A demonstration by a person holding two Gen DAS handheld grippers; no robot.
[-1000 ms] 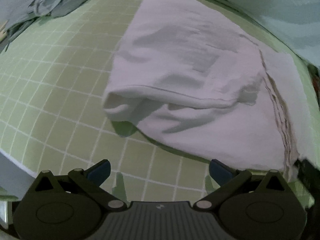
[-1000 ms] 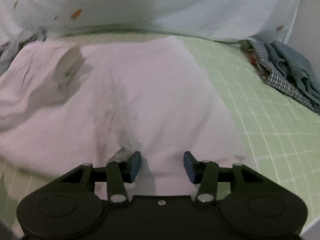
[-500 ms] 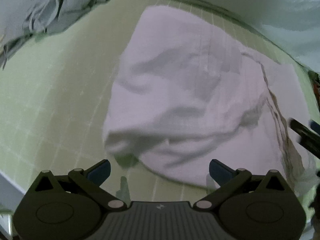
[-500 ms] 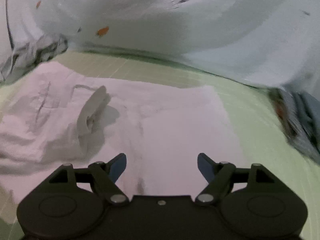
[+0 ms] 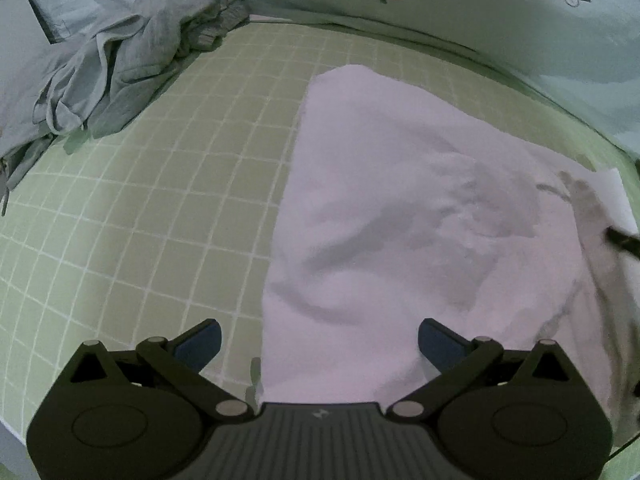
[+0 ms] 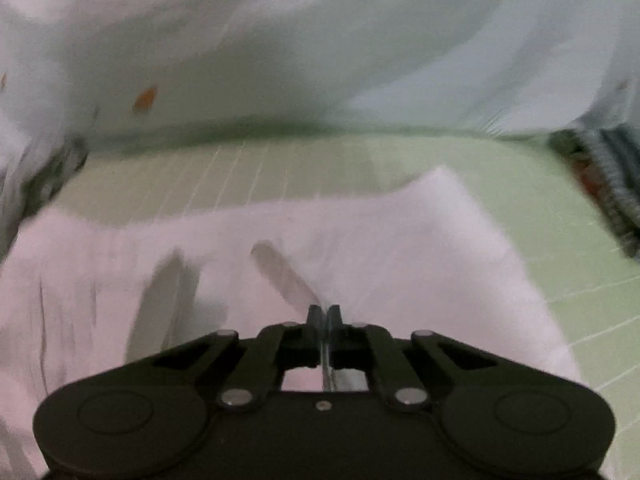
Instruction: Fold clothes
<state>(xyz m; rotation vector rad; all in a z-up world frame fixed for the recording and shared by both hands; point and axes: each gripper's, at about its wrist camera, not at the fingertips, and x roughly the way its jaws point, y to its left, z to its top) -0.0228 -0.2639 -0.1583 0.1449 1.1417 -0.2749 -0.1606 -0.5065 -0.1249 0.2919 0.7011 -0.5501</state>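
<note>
Currently the white garment lies rumpled on the green gridded sheet. Left gripper hangs over its near edge, fingers spread wide, nothing between them. Right gripper has its fingers pressed together, pinching a fold of the garment. Grey clothes pile sits well apart, far left.

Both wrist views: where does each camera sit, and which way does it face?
Left wrist: on the left gripper, jaws open, looking steeply down at the pale pink garment on the green checked sheet.
Right wrist: on the right gripper, shut on a fold of the garment, facing the pale printed bedding.
Shared: garment, sheet, bedding.
</note>
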